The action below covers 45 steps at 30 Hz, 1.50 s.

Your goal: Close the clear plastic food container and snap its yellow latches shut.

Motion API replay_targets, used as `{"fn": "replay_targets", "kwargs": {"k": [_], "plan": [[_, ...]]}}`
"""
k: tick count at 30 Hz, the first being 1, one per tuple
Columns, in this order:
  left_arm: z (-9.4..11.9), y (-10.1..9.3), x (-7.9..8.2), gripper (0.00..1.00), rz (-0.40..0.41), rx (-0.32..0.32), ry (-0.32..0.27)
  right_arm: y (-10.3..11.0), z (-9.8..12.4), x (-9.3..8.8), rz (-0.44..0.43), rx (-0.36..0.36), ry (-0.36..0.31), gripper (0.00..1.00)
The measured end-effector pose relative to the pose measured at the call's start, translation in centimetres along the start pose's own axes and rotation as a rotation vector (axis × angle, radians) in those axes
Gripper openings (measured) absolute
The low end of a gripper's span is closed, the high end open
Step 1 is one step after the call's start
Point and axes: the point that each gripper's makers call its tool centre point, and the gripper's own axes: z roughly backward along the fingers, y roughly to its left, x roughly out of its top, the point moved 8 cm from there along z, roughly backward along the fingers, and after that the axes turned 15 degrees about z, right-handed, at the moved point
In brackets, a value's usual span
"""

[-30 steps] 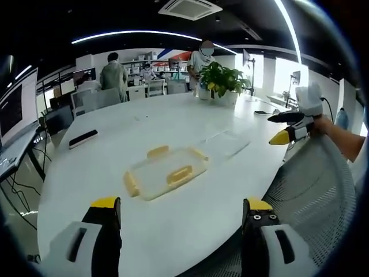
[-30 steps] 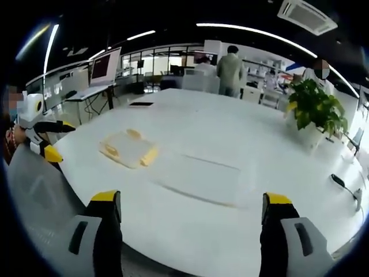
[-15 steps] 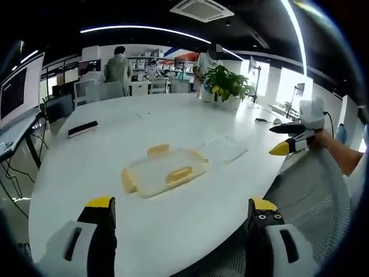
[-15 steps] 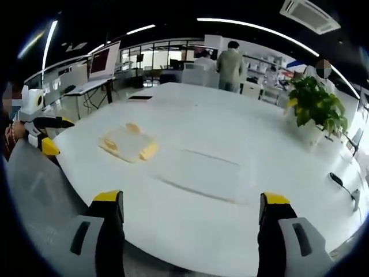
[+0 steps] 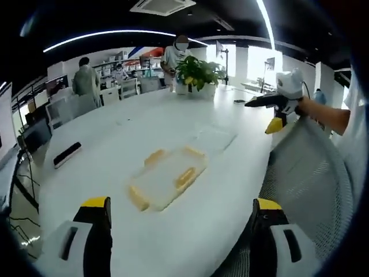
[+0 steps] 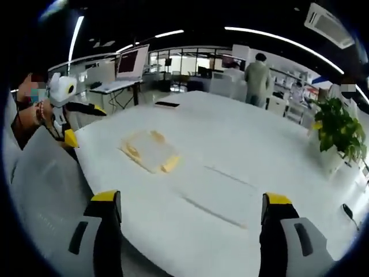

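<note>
Left gripper view first. Clear plastic food container (image 5: pixel 168 178) lying flat near the middle of the frame, on the white round table (image 5: pixel 115 138). Looks thin, light and see-through, with smooth walls, so likely slippery and easy to push along the table. Best held down at one edge while pressing elsewhere. Yellow latches (image 5: pixel 185 176) stuck on its sides: small, stiff tabs, likely needing a firm push to click. Left gripper (image 5: pixel 180 214) at the bottom of the frame, jaws wide apart with nothing between them, well short of the container. Jaws black with yellow tips. Right gripper (image 5: pixel 275 109) at the upper right, held up over a grey mesh chair back (image 5: pixel 305 173), its jaws apart too. Green potted plant (image 5: pixel 196 72) at the top middle, dark phone (image 5: pixel 67 154) at the left.

Right gripper view next. Same container (image 6: pixel 149 151) at the left of the middle, flat on the table (image 6: pixel 230 150), yellow latches (image 6: pixel 170 164) showing at its edges. Flat, boxy shape with rounded corners; hard to tell from here how far the lid is seated. Right gripper (image 6: pixel 190 210) at the bottom, jaws spread wide and bare, far from the container. Left gripper (image 6: pixel 72 118) at the far left, held in a hand beside a grey chair back (image 6: pixel 43 179). Potted plant (image 6: pixel 340 130) at the right edge.
</note>
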Motion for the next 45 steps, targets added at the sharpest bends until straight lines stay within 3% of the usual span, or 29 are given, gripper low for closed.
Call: {"fn": "replay_targets", "kwargs": {"k": [2,3,5,8,11,15,18,21,28,32,34,45], "plan": [[-0.2,1.0,0.8,0.99,-0.062,-0.029,0.016,-0.3,-1.0,1.2,0.095,0.046,-0.029,0.99],[-0.3,1.6,1.0,0.99,-0.113,-0.015,0.029,-0.1,-1.7,1.7,0.139,0.103,-0.015,0.99],[-0.7,2.5,1.0,0.99,-0.156,-0.001,0.133,0.0,-3.0,2.2,0.172,0.181,0.034,0.99],[-1.7,3.0,1.3,0.99,-0.186,-0.06,0.148,-0.1,-5.0,2.9,0.283,0.239,0.048,0.99],[-2.7,3.6,1.6,0.99,-0.253,-0.078,0.178,-0.7,-6.9,2.4,0.32,0.293,0.148,0.99],[-3.7,4.7,2.1,0.98,-0.266,-0.13,0.194,-1.0,-9.1,3.2,0.426,0.393,0.123,0.99],[-4.3,5.8,2.1,0.95,-0.4,-0.173,0.283,-1.2,-10.4,3.5,0.505,0.435,0.145,0.99],[-4.9,6.6,2.1,0.95,-0.48,-0.192,0.377,-1.3,-11.6,3.5,0.521,0.491,0.173,0.99],[-7.7,8.0,2.3,0.89,-0.459,-0.236,0.457,-1.6,-14.7,3.1,0.562,0.593,0.264,0.97],[-9.2,9.0,1.6,0.85,-0.564,-0.225,0.511,-1.4,-16.0,2.8,0.563,0.647,0.287,0.93],[-9.8,9.0,0.9,0.84,-0.562,-0.245,0.553,-1.1,-16.6,2.5,0.555,0.673,0.308,0.91],[-11.6,9.4,1.1,0.73,-0.528,-0.284,0.567,-0.9,-18.7,1.7,0.538,0.734,0.334,0.88]]}}
